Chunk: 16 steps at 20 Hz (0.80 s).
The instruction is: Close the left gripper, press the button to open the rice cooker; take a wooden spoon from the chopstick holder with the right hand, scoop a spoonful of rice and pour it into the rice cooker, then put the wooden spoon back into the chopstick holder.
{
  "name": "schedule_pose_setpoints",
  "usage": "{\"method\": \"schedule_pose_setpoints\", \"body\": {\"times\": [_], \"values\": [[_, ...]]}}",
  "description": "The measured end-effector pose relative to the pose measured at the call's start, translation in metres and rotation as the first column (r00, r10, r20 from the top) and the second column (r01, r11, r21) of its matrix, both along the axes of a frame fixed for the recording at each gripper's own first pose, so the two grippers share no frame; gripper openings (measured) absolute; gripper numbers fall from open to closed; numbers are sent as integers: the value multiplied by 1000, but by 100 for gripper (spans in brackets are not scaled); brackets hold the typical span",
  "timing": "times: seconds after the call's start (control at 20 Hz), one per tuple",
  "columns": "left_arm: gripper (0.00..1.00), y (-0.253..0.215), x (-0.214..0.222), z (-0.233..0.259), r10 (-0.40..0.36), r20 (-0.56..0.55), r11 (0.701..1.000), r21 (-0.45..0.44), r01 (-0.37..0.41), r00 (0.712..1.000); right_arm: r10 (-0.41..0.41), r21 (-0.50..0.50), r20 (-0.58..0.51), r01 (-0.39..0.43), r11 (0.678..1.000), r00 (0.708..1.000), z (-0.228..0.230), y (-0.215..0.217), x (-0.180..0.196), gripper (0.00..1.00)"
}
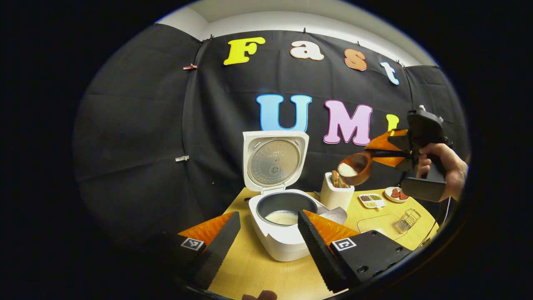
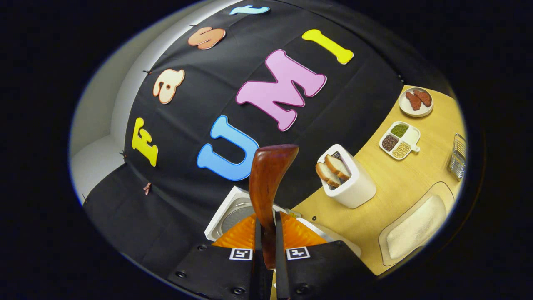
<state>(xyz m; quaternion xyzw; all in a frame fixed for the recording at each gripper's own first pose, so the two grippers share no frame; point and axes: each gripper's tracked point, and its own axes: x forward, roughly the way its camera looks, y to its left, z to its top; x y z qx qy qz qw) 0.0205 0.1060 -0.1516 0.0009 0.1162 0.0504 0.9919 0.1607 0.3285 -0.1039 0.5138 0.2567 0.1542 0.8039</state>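
Tongs on the right (image 2: 265, 246) are pressed together on the handle of the wooden spoon (image 2: 266, 183), both fingers pinching it; in the right gripper view the spoon rises straight ahead with its bowl turned away, so its load is hidden there. From the left gripper view the same right tongs (image 1: 385, 153), held by a hand (image 1: 443, 168) partly cut off at the edge, carry the spoon (image 1: 354, 168) in the air above the chopstick holder (image 1: 336, 193), and white rice shows in its bowl. The left tongs (image 1: 266, 233) stand spread wide apart, holding nothing, low over the desk (image 1: 258, 266) in front of the rice cooker (image 1: 283, 237).

The rice cooker is open, its lid (image 1: 275, 160) standing upright, and a shallow layer of rice lies in the bottom of the inner pot. In the right gripper view the cooker (image 2: 235, 212) is mostly hidden behind the fingers and the spoon. The white chopstick holder (image 2: 349, 179) holds a few flat brownish pieces; what they are is hard to tell. A shallow tray of rice (image 2: 414, 227) lies on the desk near the edge, partly cut off. Farther back sit a divided dish (image 2: 399, 139) with green, brown and pale grains in three compartments, a small plate (image 2: 415, 102) with two reddish pieces, and a wire rack (image 2: 458, 156), cut off at the rim.
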Motion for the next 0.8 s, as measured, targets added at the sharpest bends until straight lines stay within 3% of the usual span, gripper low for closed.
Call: {"method": "schedule_pose_setpoints", "body": {"times": [0.15,0.35,0.8], "values": [[96,1,-2,-6,2,-5,1000,-25,-2,1000,25,-29,20,-24,999,999,4,35,12,15],[96,11,-4,-6,8,2,999,-43,-8,1000,80,-162,81,-66,985,994,-2,73,25,15],[96,36,-15,-2,7,16,999,-32,-6,1000,225,-408,197,-129,904,954,-13,126,38,14]]}}
